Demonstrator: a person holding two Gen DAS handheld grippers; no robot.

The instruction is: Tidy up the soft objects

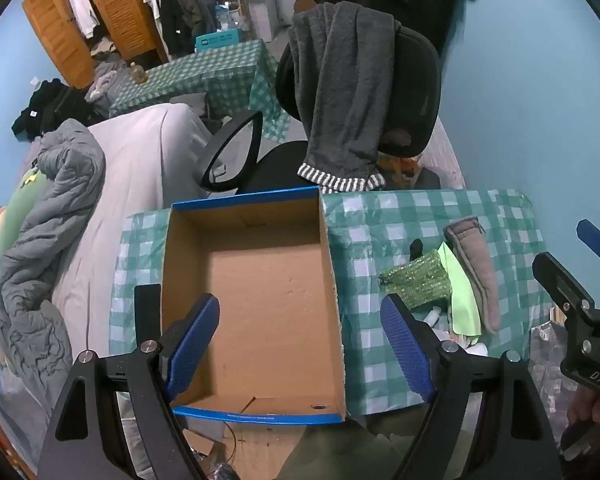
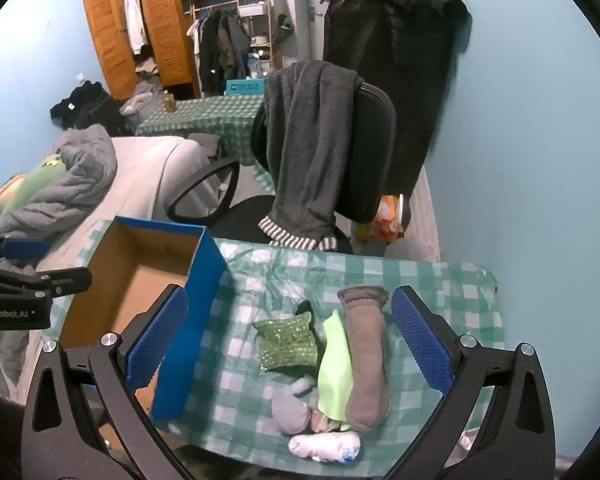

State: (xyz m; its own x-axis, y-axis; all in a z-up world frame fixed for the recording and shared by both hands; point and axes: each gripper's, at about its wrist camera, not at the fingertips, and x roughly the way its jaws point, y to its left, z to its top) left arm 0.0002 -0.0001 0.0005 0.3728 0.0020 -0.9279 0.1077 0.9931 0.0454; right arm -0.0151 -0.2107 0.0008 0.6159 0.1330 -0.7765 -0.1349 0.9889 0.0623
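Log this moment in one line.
left gripper: open, over empty box | right gripper: open, over socks | nothing held

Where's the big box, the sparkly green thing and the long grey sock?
cardboard box (image 1: 260, 280), left wrist view, on its bare brown floor.
sparkly green pouch (image 2: 286, 344), right wrist view, on its middle.
grey sock (image 2: 366, 356), right wrist view, on its middle.

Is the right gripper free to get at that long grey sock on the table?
Probably yes. The right gripper hangs open above the grey sock, with nothing over it; only the light green cloth lies against its side.
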